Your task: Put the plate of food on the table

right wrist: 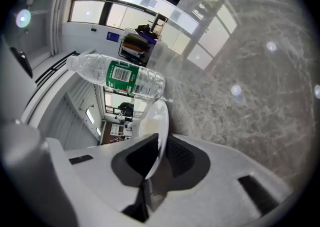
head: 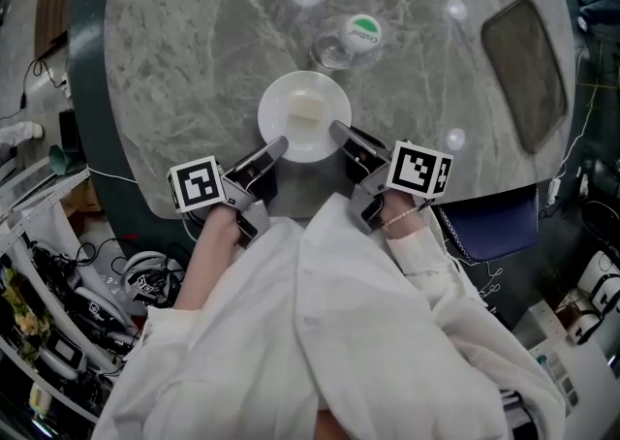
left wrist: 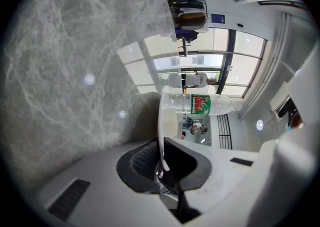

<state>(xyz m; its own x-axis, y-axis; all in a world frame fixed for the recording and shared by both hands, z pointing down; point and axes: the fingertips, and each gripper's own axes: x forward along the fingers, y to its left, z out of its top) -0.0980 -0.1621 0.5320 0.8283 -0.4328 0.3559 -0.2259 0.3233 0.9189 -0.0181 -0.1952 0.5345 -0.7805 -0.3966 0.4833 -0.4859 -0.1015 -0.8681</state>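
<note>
A white plate [head: 291, 104] with a pale piece of food [head: 307, 107] is over the near part of the grey marble table [head: 194, 60]. Whether it rests on the stone or hangs just above it I cannot tell. My left gripper [head: 278, 146] is shut on the plate's near-left rim, and my right gripper [head: 338, 129] is shut on its near-right rim. In the left gripper view the plate [left wrist: 160, 116] runs edge-on between the dark pads [left wrist: 142, 163]. The right gripper view shows the plate [right wrist: 154, 118] pinched the same way.
A clear plastic bottle [head: 349, 38] with a green label lies on its side just beyond the plate. A dark rectangular mat [head: 524, 72] lies at the table's right. A blue seat [head: 494, 225] stands at the near right, and cables and gear crowd the floor [head: 58, 331] at the left.
</note>
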